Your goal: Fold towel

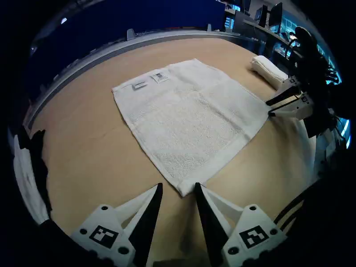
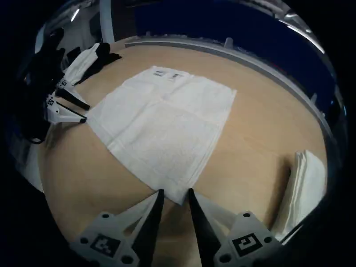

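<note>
Two open tools, left tool (image 1: 178,185) and right tool (image 2: 175,191), each straddle a near corner of the towel (image 1: 187,115). It lies flat on the bench (image 1: 89,147), stretching away from both.

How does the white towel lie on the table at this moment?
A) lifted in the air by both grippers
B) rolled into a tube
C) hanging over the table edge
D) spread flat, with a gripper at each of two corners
D: the towel lies spread flat on the table, with the open left gripper at one corner and the open right gripper at another.
</note>
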A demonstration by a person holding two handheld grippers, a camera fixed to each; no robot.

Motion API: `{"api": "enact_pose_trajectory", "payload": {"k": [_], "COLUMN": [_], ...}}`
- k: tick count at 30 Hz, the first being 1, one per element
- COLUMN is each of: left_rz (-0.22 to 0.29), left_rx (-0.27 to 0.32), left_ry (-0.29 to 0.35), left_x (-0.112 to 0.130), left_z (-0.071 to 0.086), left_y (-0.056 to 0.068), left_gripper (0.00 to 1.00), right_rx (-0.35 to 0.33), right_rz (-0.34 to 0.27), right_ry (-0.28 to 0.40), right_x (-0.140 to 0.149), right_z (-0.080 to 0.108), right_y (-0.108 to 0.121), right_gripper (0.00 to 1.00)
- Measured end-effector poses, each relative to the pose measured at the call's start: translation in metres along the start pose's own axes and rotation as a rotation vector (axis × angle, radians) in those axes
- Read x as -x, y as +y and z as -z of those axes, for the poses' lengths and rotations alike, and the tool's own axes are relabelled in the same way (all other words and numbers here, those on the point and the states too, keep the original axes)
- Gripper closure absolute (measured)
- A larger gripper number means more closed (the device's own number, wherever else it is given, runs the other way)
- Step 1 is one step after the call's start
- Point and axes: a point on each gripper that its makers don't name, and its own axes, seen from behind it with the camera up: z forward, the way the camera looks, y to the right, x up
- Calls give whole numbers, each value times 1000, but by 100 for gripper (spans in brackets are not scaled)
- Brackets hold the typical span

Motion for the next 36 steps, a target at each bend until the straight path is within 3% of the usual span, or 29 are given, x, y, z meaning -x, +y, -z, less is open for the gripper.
{"api": "enact_pose_trajectory", "payload": {"k": [6, 10, 14, 18, 36], "left_rz": [15, 17, 20, 33, 74], "left_rx": [-14, -34, -43, -28, -2], "left_ry": [-7, -9, -9, -9, 42], "left_x": [1, 1, 2, 2, -19], "left_z": [-2, -3, -3, -1, 14], "left_y": [-1, -3, -2, 3, 7], "left_gripper": [61, 79, 88, 90, 92], "right_rx": [-2, -10, -7, 3, 3], "right_rz": [-3, -2, -12, -24, -31], "right_ry": [-7, -8, -3, 12, 40], "right_x": [0, -1, -3, -7, -24], "right_z": [1, 1, 1, 2, 16], "right_y": [-1, -4, -5, -3, 2], "right_gripper": [69, 74, 79, 86, 87]}}
